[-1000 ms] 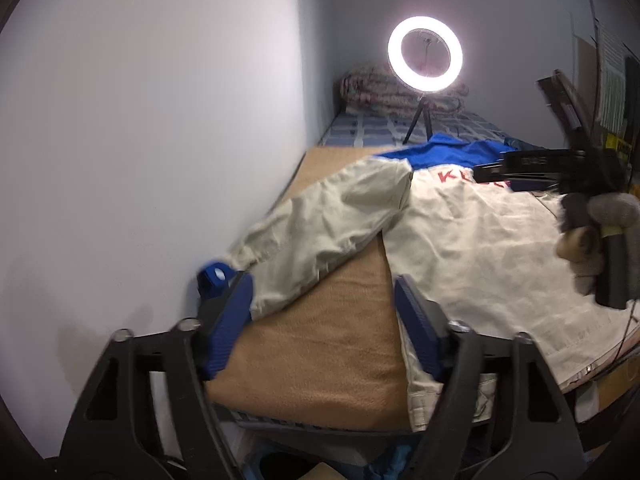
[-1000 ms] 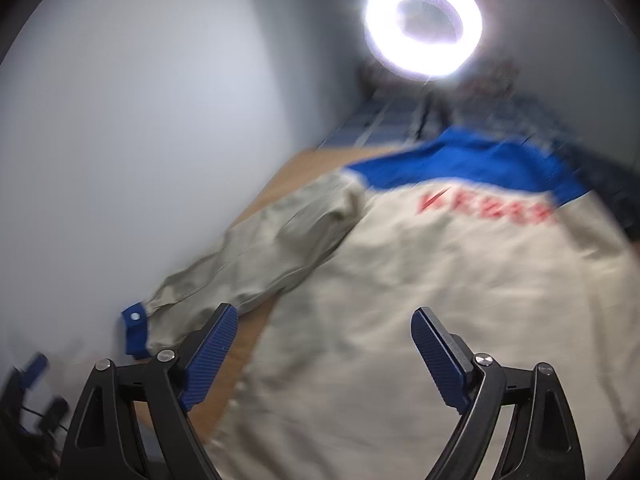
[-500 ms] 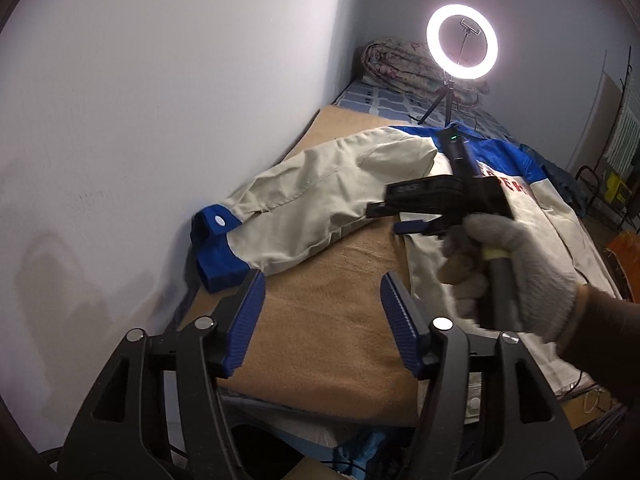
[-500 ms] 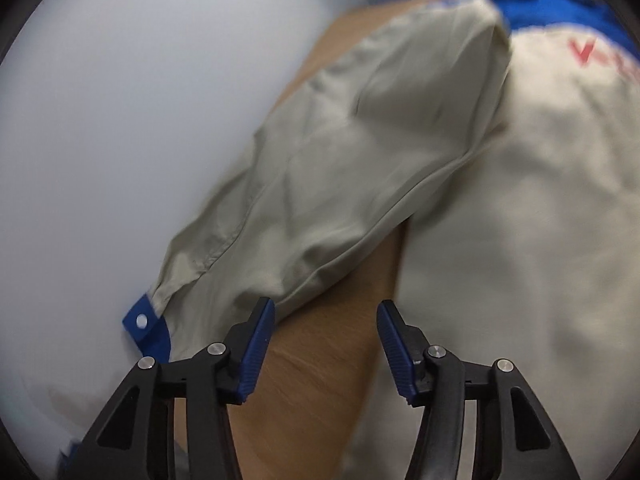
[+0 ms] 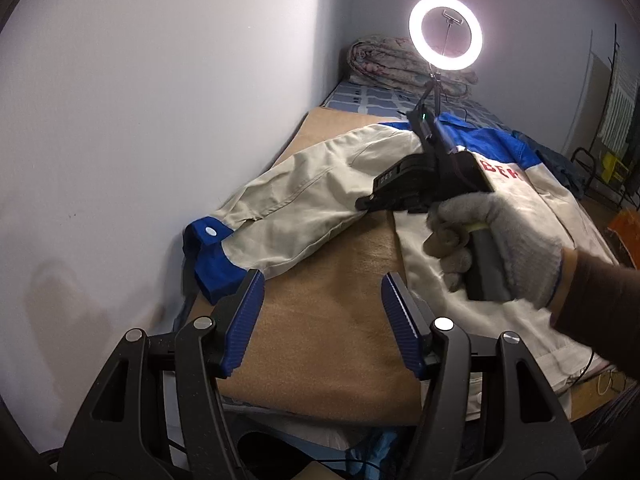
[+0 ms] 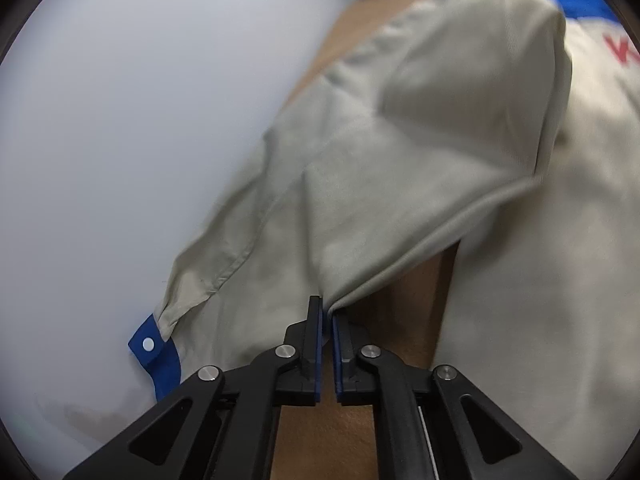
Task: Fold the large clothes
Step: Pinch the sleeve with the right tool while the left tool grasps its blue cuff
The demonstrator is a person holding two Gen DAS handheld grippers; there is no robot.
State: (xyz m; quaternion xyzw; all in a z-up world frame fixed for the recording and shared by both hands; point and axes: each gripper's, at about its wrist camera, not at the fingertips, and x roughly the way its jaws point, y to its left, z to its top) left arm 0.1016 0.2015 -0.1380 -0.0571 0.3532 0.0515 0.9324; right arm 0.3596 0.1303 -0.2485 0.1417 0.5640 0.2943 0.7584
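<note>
A beige work jacket (image 5: 532,216) with a blue yoke and red lettering lies back-up on a brown blanket (image 5: 340,332). Its left sleeve (image 5: 304,200) stretches toward the wall and ends in a blue cuff (image 5: 208,252). My left gripper (image 5: 322,320) is open and empty above the blanket, near the cuff. My right gripper (image 6: 326,316) is shut on the sleeve's lower edge (image 6: 348,292); it also shows in the left wrist view (image 5: 366,202), held by a gloved hand. The sleeve (image 6: 400,152) fills the right wrist view, with the cuff (image 6: 158,352) at lower left.
A white wall (image 5: 160,100) runs close along the left of the bed. A lit ring light (image 5: 445,32) on a stand and a rolled quilt (image 5: 384,60) are at the far end. Clutter and a rack (image 5: 600,160) stand on the right.
My right gripper moved down to the sleeve's edge and closed on it. My left gripper held its place, open.
</note>
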